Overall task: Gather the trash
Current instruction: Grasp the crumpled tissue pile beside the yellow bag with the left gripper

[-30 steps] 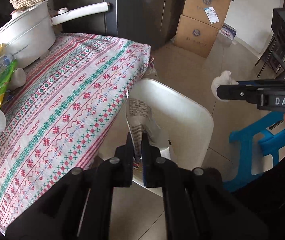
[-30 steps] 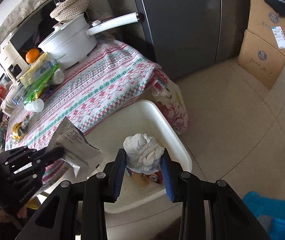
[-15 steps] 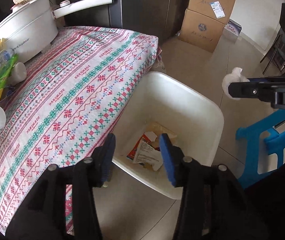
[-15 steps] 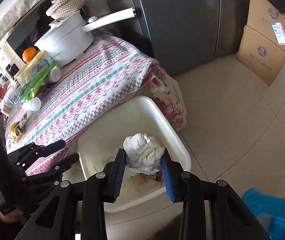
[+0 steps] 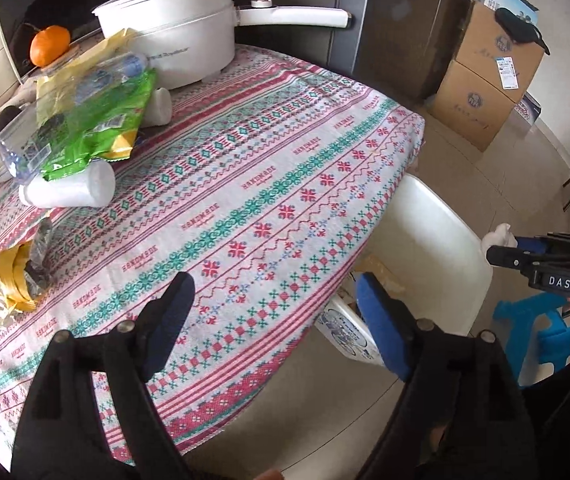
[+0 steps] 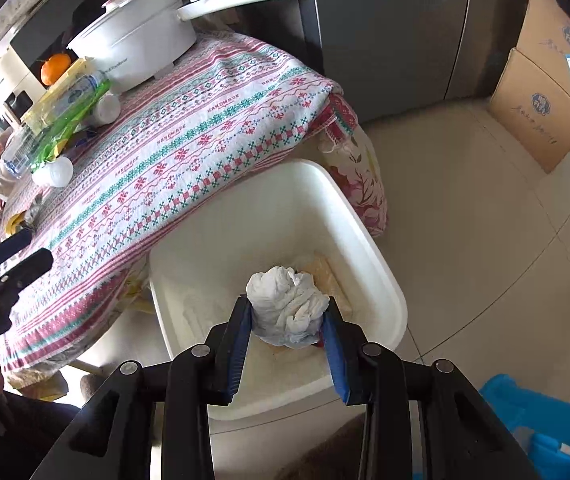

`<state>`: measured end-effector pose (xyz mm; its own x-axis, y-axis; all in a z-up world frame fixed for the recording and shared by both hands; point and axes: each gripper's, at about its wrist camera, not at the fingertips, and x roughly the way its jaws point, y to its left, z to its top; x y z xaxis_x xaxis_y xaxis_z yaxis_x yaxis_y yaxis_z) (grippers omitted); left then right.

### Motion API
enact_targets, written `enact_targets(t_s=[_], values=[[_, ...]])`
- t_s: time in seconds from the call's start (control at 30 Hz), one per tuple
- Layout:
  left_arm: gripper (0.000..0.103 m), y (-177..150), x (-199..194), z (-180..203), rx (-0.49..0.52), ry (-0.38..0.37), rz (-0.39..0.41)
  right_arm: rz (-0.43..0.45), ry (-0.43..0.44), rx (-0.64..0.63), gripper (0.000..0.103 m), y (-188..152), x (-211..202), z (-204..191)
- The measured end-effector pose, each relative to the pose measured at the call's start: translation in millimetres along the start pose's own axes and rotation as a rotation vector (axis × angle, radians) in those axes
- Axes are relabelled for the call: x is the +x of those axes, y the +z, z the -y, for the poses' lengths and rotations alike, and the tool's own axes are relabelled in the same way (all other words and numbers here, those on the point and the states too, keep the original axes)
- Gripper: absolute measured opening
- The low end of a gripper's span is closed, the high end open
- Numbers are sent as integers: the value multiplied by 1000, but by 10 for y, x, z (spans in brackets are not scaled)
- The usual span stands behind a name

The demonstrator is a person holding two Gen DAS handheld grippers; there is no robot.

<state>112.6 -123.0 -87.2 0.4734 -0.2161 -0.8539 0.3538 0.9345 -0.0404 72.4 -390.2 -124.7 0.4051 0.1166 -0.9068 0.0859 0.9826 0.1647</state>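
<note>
A white bin (image 6: 365,264) stands on the floor beside the table, with trash in its bottom; it also shows in the left wrist view (image 5: 445,240). My right gripper (image 6: 287,312) is shut on a crumpled white tissue (image 6: 285,304) and holds it above the bin; it shows at the right of the left wrist view (image 5: 501,250). My left gripper (image 5: 273,296) is open and empty over the table's edge next to the bin. On the table lie a green and yellow wrapper (image 5: 85,120), a white cup (image 5: 69,192), a clear bottle (image 5: 21,148) and a yellow wrapper (image 5: 13,280).
The table has a patterned cloth (image 5: 245,184). A white pot (image 5: 173,32) and an orange (image 5: 49,44) sit at its back. Cardboard boxes (image 6: 545,92) stand by the fridge. A blue stool (image 6: 541,432) is on the floor at the right.
My left gripper let a printed paper drop into the bin, opened wide and swung left toward the table. My right gripper kept hold of the tissue and moved over the bin.
</note>
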Motion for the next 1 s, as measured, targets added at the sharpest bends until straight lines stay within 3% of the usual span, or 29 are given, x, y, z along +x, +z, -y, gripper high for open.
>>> enact_targets(t_s=[0.37,0.43,0.5,0.57,0.8,1.0], values=[[87,-124,-130,-336,-60,27,-10,-51,-10,-9,39,36,181,-114],[89,-134,-163,-385,-69,26,-7,-53,-7,0,44,47,181,-127],[93,-143,-196,-433,-79,27,-2,-48,1,19,64,66,165,-141],[94,-148,-232,-478,-88,30,3,-34,10,29,71,91,132,-172],[101,-138,-401,-778,-140,85,32,15,32,33,79,203,-16,-363],[102,-175,-635,-1380,-265,190,82,60,71,7,84,331,-109,-692]])
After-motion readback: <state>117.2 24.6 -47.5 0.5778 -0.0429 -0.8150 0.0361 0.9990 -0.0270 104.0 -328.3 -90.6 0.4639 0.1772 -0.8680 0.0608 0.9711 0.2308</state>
